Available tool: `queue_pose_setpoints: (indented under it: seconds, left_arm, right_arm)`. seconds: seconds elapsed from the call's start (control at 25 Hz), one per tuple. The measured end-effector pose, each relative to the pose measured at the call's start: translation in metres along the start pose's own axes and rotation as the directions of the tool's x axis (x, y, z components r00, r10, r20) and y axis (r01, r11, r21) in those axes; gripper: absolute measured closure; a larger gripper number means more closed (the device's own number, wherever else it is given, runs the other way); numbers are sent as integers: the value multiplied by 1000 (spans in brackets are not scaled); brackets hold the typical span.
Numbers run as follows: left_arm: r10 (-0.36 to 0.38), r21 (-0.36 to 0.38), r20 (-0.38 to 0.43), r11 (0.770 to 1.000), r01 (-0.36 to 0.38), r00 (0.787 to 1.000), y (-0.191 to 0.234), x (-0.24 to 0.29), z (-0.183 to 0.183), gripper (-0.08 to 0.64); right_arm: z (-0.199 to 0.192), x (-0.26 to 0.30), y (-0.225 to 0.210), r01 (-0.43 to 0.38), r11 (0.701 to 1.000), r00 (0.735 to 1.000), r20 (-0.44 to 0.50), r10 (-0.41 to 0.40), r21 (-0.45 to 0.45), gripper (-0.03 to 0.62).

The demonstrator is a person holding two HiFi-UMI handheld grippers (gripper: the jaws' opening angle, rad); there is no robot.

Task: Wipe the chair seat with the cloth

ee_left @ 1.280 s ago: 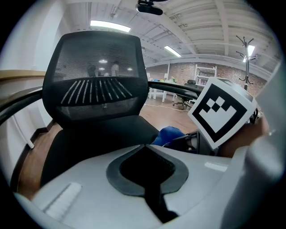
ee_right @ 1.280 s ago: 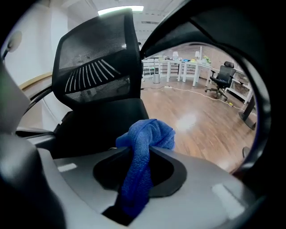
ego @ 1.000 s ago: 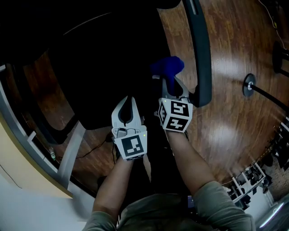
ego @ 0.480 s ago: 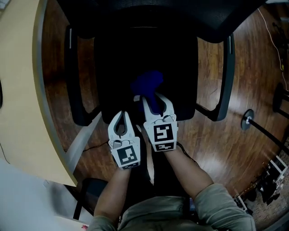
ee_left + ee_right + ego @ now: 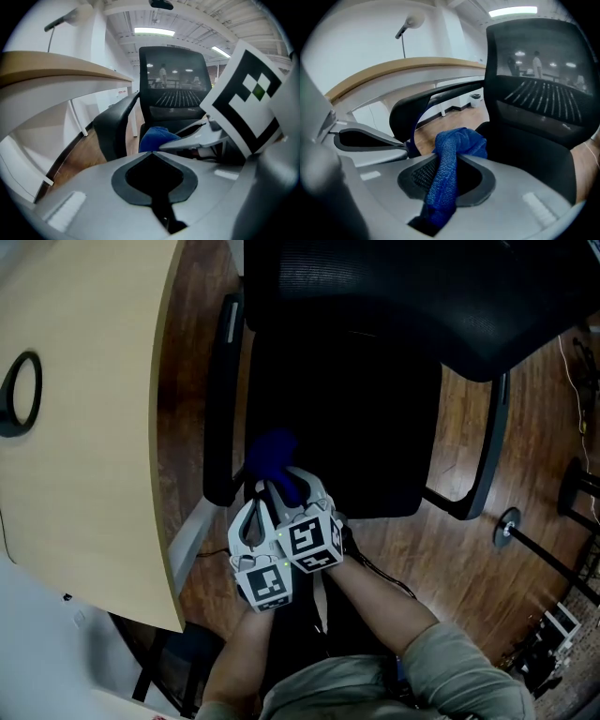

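Though empty, left claw (image 5: 150, 153) closed; right claw (image 5: 449, 161) tight on cloth (image 5: 458, 139)

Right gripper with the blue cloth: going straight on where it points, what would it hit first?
Probably the black padded chair seat, near its edge by the black armrest; depth is unclear.

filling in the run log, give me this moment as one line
right claw: shut on blue cloth | left claw: shut, empty | position: over chair seat, near corner by armrest | contact: unclear
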State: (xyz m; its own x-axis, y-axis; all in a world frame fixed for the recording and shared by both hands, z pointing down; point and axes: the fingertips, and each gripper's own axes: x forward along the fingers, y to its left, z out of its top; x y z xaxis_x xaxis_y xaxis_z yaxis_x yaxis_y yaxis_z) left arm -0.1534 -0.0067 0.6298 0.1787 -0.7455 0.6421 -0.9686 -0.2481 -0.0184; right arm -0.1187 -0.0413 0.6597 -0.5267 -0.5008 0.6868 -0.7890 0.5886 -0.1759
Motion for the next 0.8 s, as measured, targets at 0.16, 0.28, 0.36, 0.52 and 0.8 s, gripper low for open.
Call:
queue_pose_setpoints:
  seconds: [0.16,0.28,0.36,0.52,0.8]
  left_arm:
    - [5,-12,-13,1000,-5,1000,10,-1,-11,557]
    - [0,-6,-13,1000,0,1000,14,3,-12,557]
    - [-10,4,-12,1000,10,1000,13,5,-11,557]
    - [-41,29,-20,999,42,999,3,11,-7,557]
    - [-130,86,-7,988,130,992,-44,23,12,557]
  right_arm:
    - [-19,22,16,-50,998,996,-78,48,-31,507]
    - [-26,31,16,-47,998,994,-103,44,-36,508]
    - [-26,30,12,-31,999,995,-99,28,-23,508]
    - [-27,20,-3,15,1000,996,-86,-14,15,508]
    - [-42,-26,-64,165,979,985,-74,-157,117,508]
